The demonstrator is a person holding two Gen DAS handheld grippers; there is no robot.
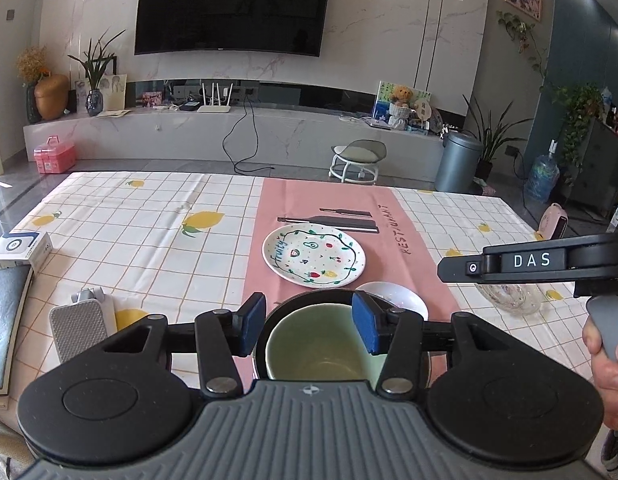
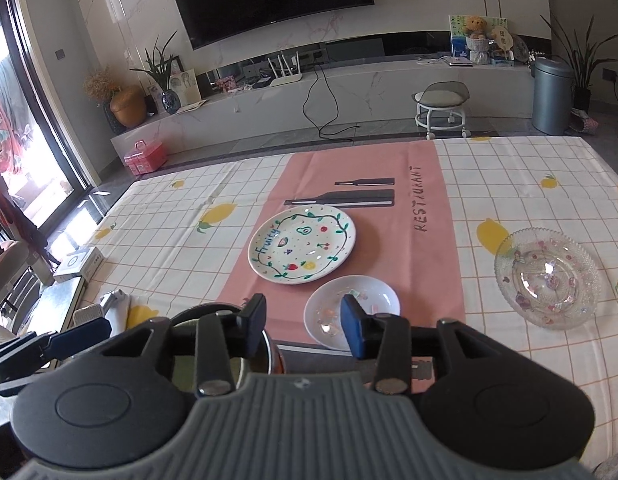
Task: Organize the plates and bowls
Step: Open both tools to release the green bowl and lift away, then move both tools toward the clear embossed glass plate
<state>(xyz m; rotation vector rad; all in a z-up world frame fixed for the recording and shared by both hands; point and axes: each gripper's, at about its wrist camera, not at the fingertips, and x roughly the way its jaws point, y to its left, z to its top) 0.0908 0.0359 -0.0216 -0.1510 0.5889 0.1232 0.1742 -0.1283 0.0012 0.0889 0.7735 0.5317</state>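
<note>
Your left gripper (image 1: 309, 322) hangs spread, unclenched, over a pale green bowl (image 1: 321, 344) at lower centre. Your right gripper (image 2: 303, 324), marked "DAS", is also spread, above a small white dish (image 2: 351, 306). Beyond lies the "Fruity" plate (image 2: 301, 249) on a "RESTAURANT" placemat (image 2: 413, 240).

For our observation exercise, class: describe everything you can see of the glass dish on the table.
The glass dish is clear and round, with a scalloped, beaded rim and a shallow well. Small pink, red and purple motifs dot it. It looks like pressed glass and is empty, sitting upright and flat on the checked lemon tablecloth, right of the pink runner, apart from the other dishes. Nothing touches it but the cloth. In the left wrist view it is partly hidden behind the right gripper.
</note>
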